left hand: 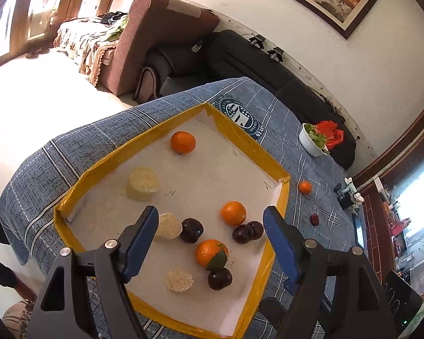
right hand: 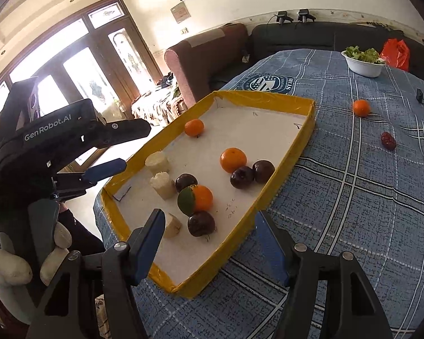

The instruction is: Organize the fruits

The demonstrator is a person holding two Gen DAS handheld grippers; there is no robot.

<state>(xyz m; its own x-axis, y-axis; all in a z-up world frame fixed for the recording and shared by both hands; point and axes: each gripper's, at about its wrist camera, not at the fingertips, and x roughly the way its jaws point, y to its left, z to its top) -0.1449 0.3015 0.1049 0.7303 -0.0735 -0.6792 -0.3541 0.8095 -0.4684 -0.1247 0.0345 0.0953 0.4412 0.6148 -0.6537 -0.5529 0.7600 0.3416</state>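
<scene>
A yellow-rimmed white tray (left hand: 248, 138) (right hand: 308, 124) lies on the blue checked tablecloth. It holds three oranges, one with a green leaf (left hand: 210, 252) (right hand: 199, 199), several dark plums (left hand: 191, 230) (right hand: 241, 177) and three pale corn pieces (left hand: 142, 183) (right hand: 157, 162). Outside the tray, on the cloth, lie a small orange (left hand: 305, 187) (right hand: 361, 108) and a red date (left hand: 314, 219) (right hand: 388, 140). My left gripper (left hand: 210, 220) is open and empty above the tray's near part; it also shows in the right wrist view (right hand: 131, 147). My right gripper (right hand: 209, 220) is open and empty over the tray's near corner.
A white bowl of greens (left hand: 313, 138) (right hand: 363, 63) stands at the table's far side, with a red bag (right hand: 395, 52) behind it on a dark sofa. A brown sofa (left hand: 161, 34) stands beyond the table. Small items (left hand: 349, 195) sit at the right edge.
</scene>
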